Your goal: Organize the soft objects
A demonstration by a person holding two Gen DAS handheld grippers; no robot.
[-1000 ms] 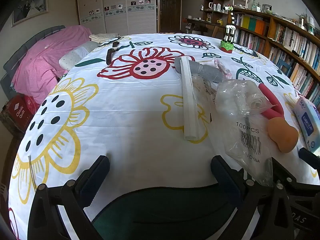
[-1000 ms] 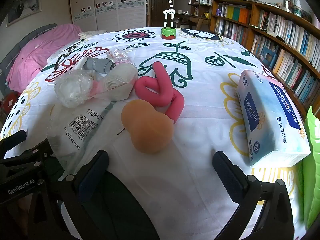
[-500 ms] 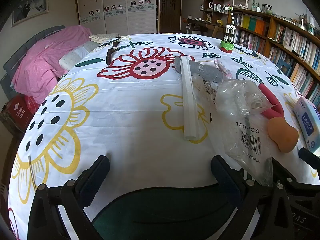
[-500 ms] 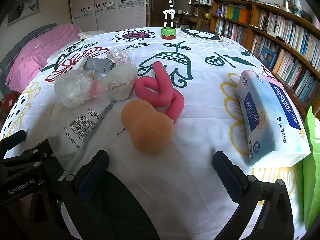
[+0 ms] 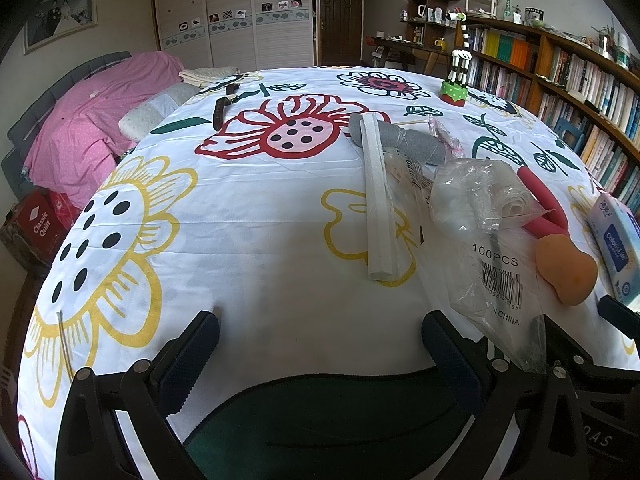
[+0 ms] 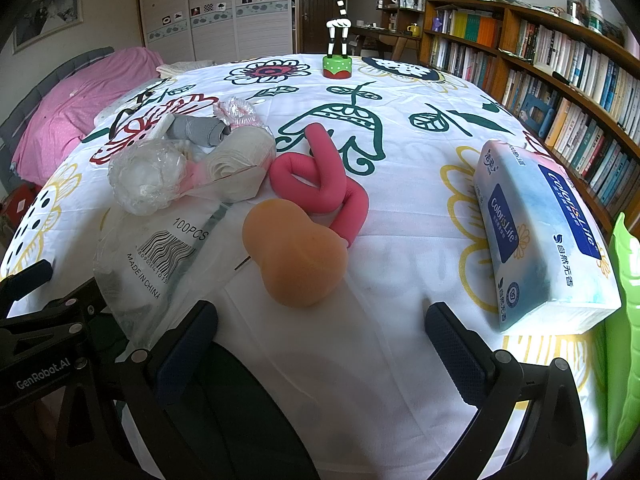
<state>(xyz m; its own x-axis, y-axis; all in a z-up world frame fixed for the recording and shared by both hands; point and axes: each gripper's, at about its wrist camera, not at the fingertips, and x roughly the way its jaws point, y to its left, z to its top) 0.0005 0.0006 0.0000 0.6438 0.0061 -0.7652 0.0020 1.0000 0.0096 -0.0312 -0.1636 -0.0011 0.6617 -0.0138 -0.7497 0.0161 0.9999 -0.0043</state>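
Observation:
An orange gourd-shaped sponge [image 6: 298,254] lies just ahead of my right gripper [image 6: 320,332], which is open and holds nothing. A bent pink foam rod [image 6: 324,180] touches the sponge's far side. Left of them sit a clear bag of cotton balls [image 6: 148,184], a flat "100PCS" plastic bag [image 6: 160,256], a cream roll [image 6: 240,156] and a grey roll [image 6: 200,132]. My left gripper [image 5: 320,344] is open over bare cloth. In its view a long white foam strip [image 5: 378,200] lies ahead to the right, with the grey roll [image 5: 412,144], cotton bag [image 5: 472,200] and sponge [image 5: 566,272] further right.
A blue tissue pack [image 6: 540,236] lies right of the sponge, with a green object [image 6: 626,320] at the far right edge. A striped toy figure on a green base [image 6: 337,66] stands at the table's far side. A dark watch [image 5: 220,110] lies far left. Bookshelves [image 6: 560,64] line the right wall.

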